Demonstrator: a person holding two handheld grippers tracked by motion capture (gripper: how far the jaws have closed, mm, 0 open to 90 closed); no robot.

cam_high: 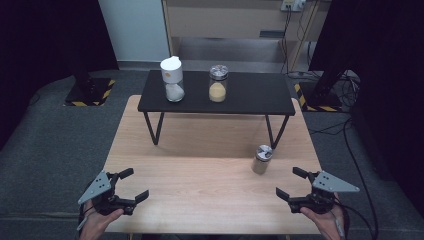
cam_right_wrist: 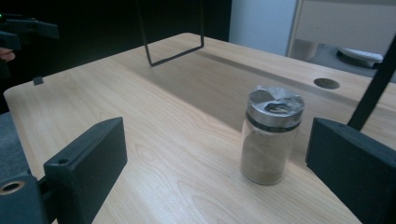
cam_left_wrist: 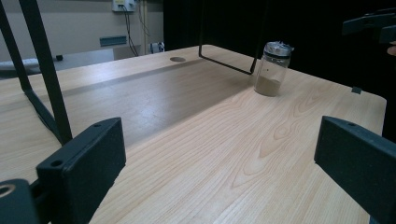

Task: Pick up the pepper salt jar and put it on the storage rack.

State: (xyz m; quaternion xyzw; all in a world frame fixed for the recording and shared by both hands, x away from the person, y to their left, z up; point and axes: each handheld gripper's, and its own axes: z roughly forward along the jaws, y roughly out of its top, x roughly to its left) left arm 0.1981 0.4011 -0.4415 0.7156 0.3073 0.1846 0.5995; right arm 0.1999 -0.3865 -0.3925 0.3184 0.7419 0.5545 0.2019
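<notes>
While both hands rest low, left tool (cam_high: 128,185) agape, right tool (cam_high: 291,183) agape

A small glass shaker jar (cam_high: 262,160) with a metal lid and a brownish powder filling its lower part is seen standing upright on the wooden table (cam_high: 200,185), near the black shelf's (cam_high: 250,95) right leg.

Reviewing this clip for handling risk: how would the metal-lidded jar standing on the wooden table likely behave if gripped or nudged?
The jar looks like rigid clear glass, so probably stiff, smooth and somewhat slippery between flat jaws. It stands upright, taller than wide, so a push near the metal lid might tip it; on its side it would likely roll. It seems roughly half full of tan powder, so probably light.
</notes>
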